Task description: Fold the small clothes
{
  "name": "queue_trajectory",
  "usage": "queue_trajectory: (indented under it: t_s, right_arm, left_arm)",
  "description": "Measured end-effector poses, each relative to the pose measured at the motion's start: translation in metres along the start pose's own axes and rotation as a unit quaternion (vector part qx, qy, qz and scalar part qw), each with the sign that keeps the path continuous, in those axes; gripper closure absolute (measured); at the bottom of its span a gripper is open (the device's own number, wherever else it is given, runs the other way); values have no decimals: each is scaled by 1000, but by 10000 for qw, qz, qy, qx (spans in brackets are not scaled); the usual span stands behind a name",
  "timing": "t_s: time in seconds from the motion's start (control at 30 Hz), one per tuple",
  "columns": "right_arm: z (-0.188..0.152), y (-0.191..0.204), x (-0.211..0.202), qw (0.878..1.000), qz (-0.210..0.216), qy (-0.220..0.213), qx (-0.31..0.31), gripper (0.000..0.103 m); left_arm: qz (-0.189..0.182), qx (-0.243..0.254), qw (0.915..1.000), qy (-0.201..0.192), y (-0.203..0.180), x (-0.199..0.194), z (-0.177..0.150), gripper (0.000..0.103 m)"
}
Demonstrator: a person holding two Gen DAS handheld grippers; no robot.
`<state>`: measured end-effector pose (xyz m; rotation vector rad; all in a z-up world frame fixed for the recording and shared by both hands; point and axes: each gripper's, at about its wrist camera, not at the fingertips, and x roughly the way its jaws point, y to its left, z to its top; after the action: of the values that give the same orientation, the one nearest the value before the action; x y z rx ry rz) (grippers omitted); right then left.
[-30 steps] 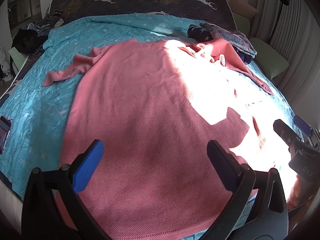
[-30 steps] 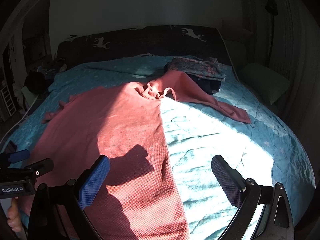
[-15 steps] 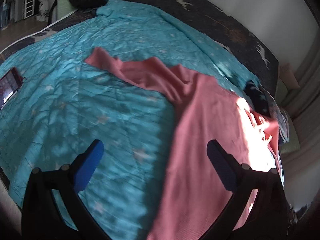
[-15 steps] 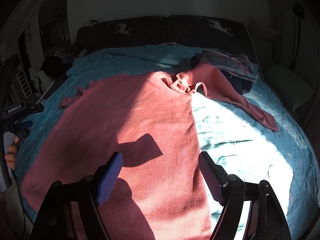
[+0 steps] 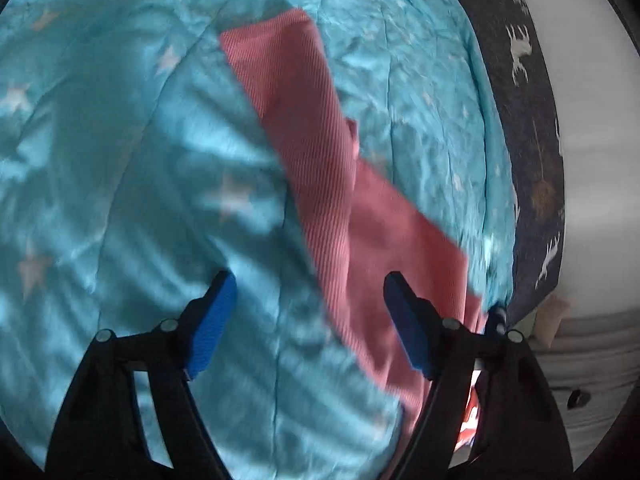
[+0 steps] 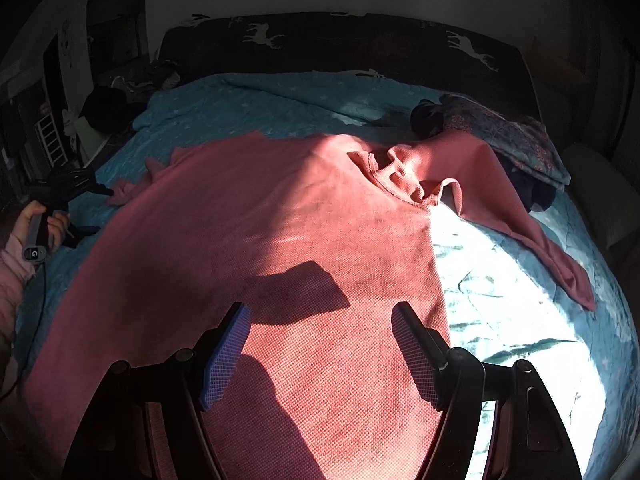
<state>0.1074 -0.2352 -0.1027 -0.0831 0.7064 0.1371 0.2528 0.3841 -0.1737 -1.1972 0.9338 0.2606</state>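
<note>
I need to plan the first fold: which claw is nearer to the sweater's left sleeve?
Left. The left claw hangs open right over the left sleeve; the right claw is over the sweater's body, far from it.

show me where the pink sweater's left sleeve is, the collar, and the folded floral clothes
left sleeve (image 5: 296, 120): left wrist view, middle of the sleeve.
collar (image 6: 394, 178): right wrist view, bunched neckline.
folded floral clothes (image 6: 504, 136): right wrist view, top of the pile.

Left hand-held gripper (image 5: 308, 304) and right hand-held gripper (image 6: 320, 332) both gape wide, holding nothing.
</note>
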Motion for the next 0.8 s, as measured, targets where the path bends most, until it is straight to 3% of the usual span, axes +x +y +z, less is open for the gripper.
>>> queue_trajectory:
  t_s: [0.07, 0.1, 0.13, 0.23, 0.33, 0.4, 0.43, 0.5, 0.53, 0.6, 0.67, 0.77, 0.8]
  right_arm:
    - [8, 1, 9, 10000, 26, 9, -21, 28]
    - [11, 2, 13, 10000, 30, 12, -60, 28]
    - [14, 3, 16, 9999, 38, 12, -107, 28]
    - [23, 9, 27, 9996, 103, 15, -250, 28]
    - [33, 14, 32, 9992, 251, -42, -300, 28]
    - [40, 15, 33, 9991, 322, -99, -258, 28]
    - [43, 13, 34, 9991, 352, -128, -206, 28]
    - [49, 7, 32, 9989, 425, -187, -18, 28]
    - [51, 1, 31, 9986, 461, -220, 110, 28]
    - [53, -12, 30, 9975, 504, -257, 416, 27]
    - [51, -30, 28, 9958, 486, -221, 749, 27]
    - [42, -57, 27, 9919, 420, -64, 1194, 27]
    - [38, -65, 27, 9908, 403, 1, 1292, 27]
  left_arm:
    - [-103, -39, 9999, -119, -7, 3, 11, 52]
    - [-185, -36, 9998, -81, -9, 6, 17, 84]
    - [-280, -62, 9996, -18, -10, 9, 24, 97]
    - [-384, 22, 9988, -312, -26, 1, 37, 98]
    - [-196, 867, 9929, -784, -72, -17, 33, 98]
    - [-90, 1752, 9783, -1104, -119, -30, 9, 98]
    - [-89, 2298, 9653, -1237, -147, -36, -10, 98]
    - [-247, 3370, 9311, -1376, -199, -44, -60, 98]
    - [-316, 4000, 9053, -1398, -224, -45, -94, 98]
    - [-379, 5227, 8399, -1414, -260, -42, -170, 97]
    - [-397, 6347, 7630, -1161, -274, -29, -251, 97]
    - [-230, 7450, 6637, -625, -259, 2, -345, 93]
    - [-79, 7706, 6344, -602, -247, 9, -367, 90]
